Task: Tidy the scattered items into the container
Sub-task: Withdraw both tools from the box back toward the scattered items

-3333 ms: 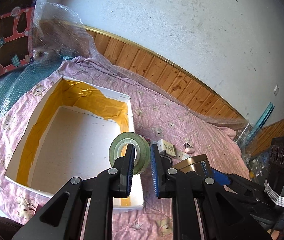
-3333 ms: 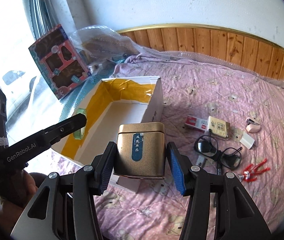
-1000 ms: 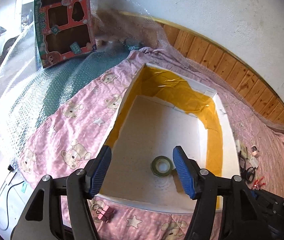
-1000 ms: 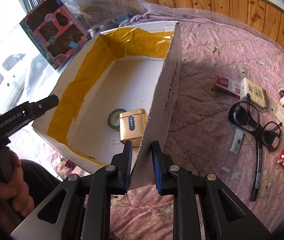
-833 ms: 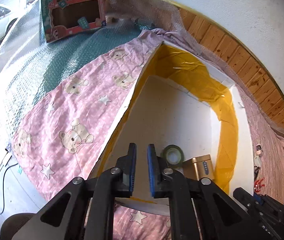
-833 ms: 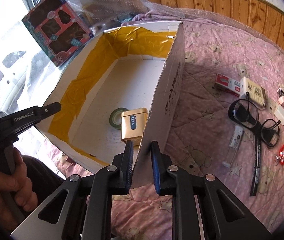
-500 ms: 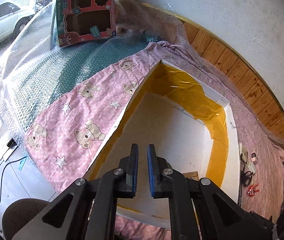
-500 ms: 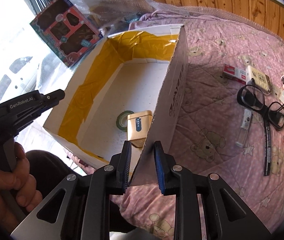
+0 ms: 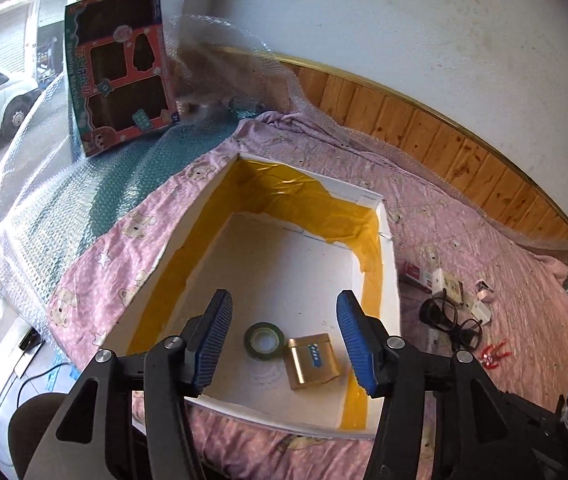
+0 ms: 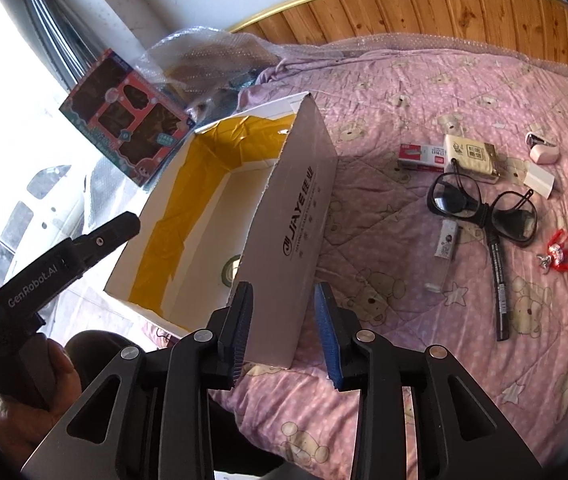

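Observation:
The white cardboard box (image 9: pixel 388 264), lined with yellow tape, lies on the pink bear-print quilt. A green tape roll (image 9: pixel 264 340) and a gold tin (image 9: pixel 314 360) rest on its floor. My left gripper (image 9: pixel 284 340) hangs open and empty above the box's near end. My right gripper (image 10: pixel 284 332) is open, its fingers either side of the box's near corner wall (image 10: pixel 304 224) without pinching it. Black glasses (image 10: pixel 480 208), a black pen (image 10: pixel 498 276), a red toy figure (image 10: pixel 564 252), a small tube (image 10: pixel 446 242) and small packets (image 10: pixel 470 156) lie scattered to the right.
A red toy carton (image 9: pixel 119 68) leans by the window at the back left, with bubble wrap (image 9: pixel 219 64) beside it. Wooden panelling (image 9: pixel 444 148) runs along the wall behind the quilt. A hand (image 10: pixel 23 392) holds the left gripper's handle at the quilt's near edge.
Both grippers were shut at the box's walls half a second ago and now stand open. The left one now looks down on the tape roll and tin.

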A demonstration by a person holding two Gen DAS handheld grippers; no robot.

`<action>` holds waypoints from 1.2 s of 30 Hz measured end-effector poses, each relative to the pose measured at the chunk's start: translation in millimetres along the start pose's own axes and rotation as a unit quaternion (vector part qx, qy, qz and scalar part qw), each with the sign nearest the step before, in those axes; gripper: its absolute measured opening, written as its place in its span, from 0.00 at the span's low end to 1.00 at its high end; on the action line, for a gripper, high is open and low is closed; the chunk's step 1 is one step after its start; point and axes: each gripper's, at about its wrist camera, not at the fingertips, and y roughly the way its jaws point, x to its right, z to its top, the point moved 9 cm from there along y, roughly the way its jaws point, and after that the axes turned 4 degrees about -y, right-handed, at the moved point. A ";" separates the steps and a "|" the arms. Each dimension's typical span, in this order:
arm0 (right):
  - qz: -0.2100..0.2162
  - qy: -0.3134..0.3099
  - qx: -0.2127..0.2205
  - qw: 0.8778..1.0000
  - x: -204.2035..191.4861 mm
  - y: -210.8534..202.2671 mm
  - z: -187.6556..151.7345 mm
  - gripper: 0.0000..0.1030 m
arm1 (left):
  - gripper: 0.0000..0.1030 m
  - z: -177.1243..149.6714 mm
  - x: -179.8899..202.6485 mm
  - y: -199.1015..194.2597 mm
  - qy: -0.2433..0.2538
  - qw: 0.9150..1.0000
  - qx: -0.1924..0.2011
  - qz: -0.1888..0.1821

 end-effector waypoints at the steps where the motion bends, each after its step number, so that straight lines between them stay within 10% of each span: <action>1: 0.001 0.002 0.002 1.000 2.9 -2.0 -0.2 0.34 | 0.55 -3.7 7.4 1.5 0.007 1.000 -0.005 -0.005; 36: -0.004 0.120 0.050 0.991 141.4 -46.4 -6.3 0.35 | 0.55 -92.1 185.8 30.8 0.179 0.978 -0.077 -0.070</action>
